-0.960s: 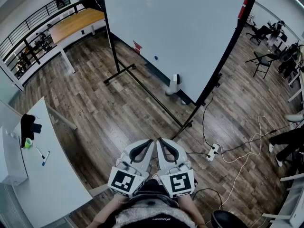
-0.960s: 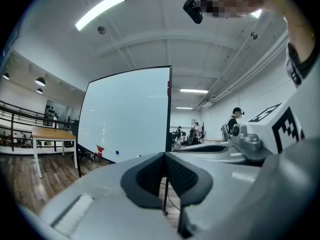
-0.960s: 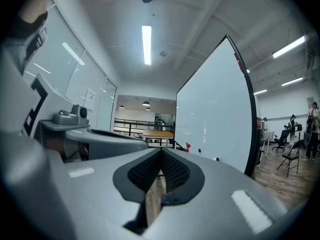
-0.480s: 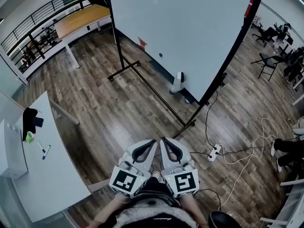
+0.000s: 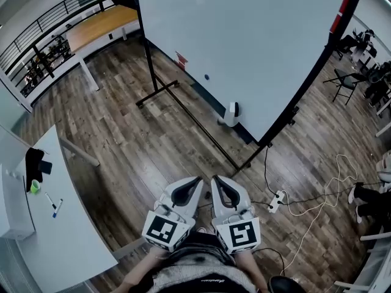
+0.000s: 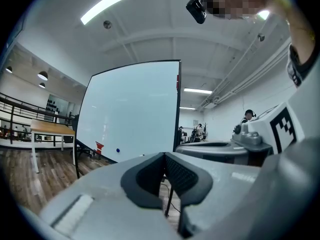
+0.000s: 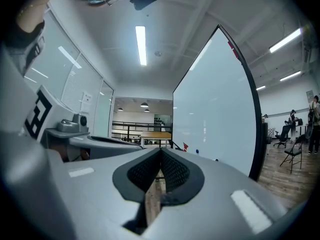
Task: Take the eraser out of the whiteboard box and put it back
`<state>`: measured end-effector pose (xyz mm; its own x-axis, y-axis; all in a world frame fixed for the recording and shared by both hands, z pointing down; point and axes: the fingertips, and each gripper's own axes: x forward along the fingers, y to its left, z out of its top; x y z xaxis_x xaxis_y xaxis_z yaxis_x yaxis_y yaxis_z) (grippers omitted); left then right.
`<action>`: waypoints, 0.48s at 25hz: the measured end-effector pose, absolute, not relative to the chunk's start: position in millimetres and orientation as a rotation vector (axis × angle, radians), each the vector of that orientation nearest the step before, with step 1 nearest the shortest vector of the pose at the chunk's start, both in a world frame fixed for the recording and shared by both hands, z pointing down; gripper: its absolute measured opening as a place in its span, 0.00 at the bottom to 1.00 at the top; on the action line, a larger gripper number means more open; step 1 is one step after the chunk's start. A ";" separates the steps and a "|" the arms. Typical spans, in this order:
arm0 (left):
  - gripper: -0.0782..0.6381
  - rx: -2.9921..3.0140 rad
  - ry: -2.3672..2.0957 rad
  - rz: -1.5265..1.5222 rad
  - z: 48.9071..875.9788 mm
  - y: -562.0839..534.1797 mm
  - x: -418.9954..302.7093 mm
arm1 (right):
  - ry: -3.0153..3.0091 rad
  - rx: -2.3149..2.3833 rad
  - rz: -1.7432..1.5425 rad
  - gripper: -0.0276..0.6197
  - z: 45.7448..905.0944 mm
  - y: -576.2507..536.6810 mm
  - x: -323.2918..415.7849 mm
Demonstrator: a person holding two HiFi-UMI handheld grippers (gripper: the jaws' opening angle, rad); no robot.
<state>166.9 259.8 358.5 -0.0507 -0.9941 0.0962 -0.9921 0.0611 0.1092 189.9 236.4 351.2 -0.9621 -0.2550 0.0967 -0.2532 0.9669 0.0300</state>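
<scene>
A large whiteboard [image 5: 244, 41] on a black rolling stand stands ahead of me across the wooden floor. A small white box [image 5: 232, 113] hangs at its lower edge; I cannot make out the eraser in it. A red mark [image 5: 181, 60] and a blue dot [image 5: 206, 76] sit low on the board. My left gripper [image 5: 197, 180] and right gripper [image 5: 214, 179] are held side by side close to my body, both shut and empty, far from the board. The left gripper view shows its pads [image 6: 150, 176] meeting before the whiteboard [image 6: 130, 114]. In the right gripper view the pads [image 7: 172, 171] meet too.
A white table [image 5: 73, 243] at my left carries markers [image 5: 54, 203], a green cup [image 5: 35, 185] and a black item [image 5: 35, 160]. A wooden desk [image 5: 101, 26] and a railing stand at the back left. A power strip [image 5: 276, 199] and cables lie at the right, near chairs [image 5: 341, 78].
The view has shifted slightly, so the whiteboard and its box sit a little further right. Both grippers remain shut and together at the bottom.
</scene>
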 end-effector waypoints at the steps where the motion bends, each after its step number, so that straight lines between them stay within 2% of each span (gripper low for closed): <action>1: 0.11 2.077 -2.167 -0.028 360.2 251.1 158.6 | -3.019 0.405 -0.034 0.04 352.2 227.4 180.9; 12: 0.11 2.214 -2.087 -0.011 349.9 151.8 22.0 | -3.007 0.535 -0.054 0.04 346.4 132.4 45.3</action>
<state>22.0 151.8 349.9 0.0616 -0.9961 0.0624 -0.9954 -0.0568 0.0767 45.3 132.4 346.4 -0.9350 -0.3456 0.0794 -0.3426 0.9382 0.0498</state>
